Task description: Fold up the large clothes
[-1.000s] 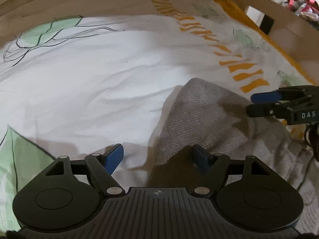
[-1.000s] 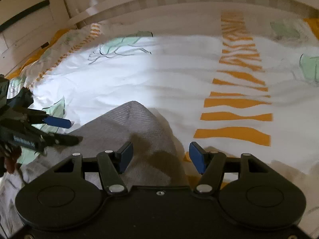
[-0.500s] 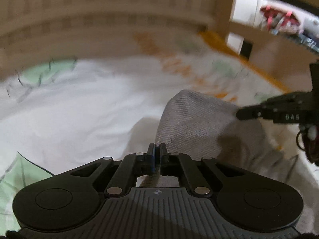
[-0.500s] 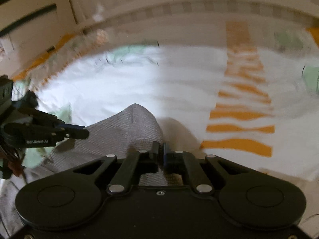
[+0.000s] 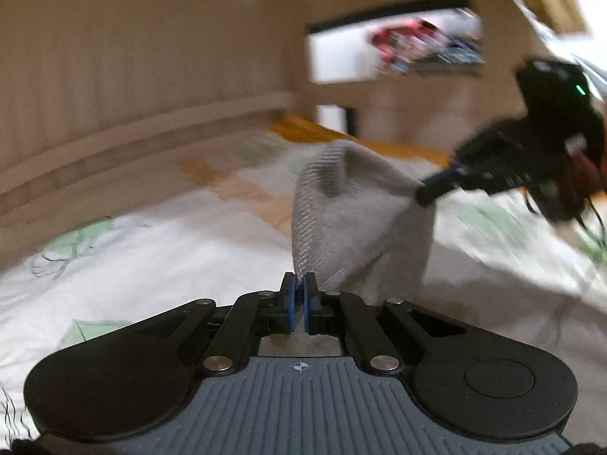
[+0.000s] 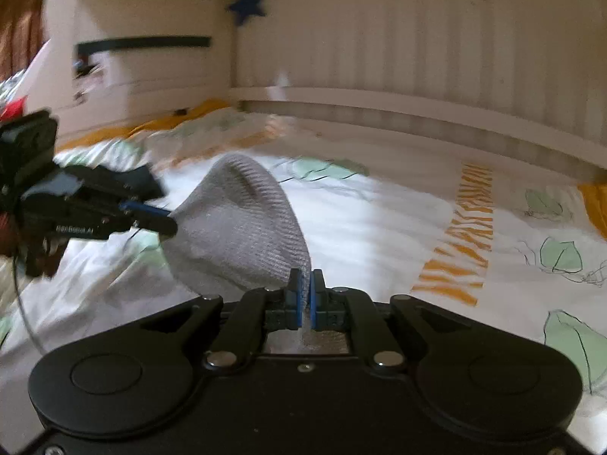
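The grey knit garment (image 5: 356, 220), which lay flat on the bedsheet (image 5: 151, 258) a second ago, now rises off it in a peaked fold — strung between both tools. The left gripper (image 5: 298, 288), open wide before, is clamped tight on the cloth's edge at 6 o'clock. The right gripper (image 6: 305, 284) has likewise closed on the fabric; from the left view it pinches the cloth at 3 o'clock.
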Action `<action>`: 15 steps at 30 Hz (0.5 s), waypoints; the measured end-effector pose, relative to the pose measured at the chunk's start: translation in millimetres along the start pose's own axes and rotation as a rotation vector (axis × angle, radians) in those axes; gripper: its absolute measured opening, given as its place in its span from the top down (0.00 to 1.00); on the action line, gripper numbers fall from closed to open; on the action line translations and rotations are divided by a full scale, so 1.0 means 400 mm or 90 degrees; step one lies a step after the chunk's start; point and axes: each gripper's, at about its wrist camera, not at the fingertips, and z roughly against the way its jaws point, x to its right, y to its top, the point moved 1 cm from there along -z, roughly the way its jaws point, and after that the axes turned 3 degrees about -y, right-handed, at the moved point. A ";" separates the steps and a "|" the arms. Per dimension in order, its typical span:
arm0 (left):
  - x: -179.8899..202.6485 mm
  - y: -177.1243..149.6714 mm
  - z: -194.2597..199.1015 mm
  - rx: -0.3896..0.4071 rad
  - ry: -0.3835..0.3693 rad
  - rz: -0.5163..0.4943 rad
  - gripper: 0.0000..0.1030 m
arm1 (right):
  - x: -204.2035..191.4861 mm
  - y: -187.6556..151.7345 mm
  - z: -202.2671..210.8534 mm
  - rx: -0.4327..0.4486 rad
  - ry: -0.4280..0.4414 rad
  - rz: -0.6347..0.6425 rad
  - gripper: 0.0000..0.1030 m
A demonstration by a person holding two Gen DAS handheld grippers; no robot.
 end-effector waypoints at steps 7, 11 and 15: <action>0.201 -0.150 0.046 -0.152 -0.103 -0.062 0.93 | -0.188 -0.182 0.093 -0.129 0.045 0.073 0.92; 0.230 -0.178 0.053 -0.205 -0.126 -0.024 0.93 | -0.257 -0.254 0.101 -0.212 0.071 0.063 0.91; 0.173 -0.131 0.058 -0.174 -0.110 0.143 0.67 | -0.244 -0.241 0.113 -0.215 0.058 -0.053 0.71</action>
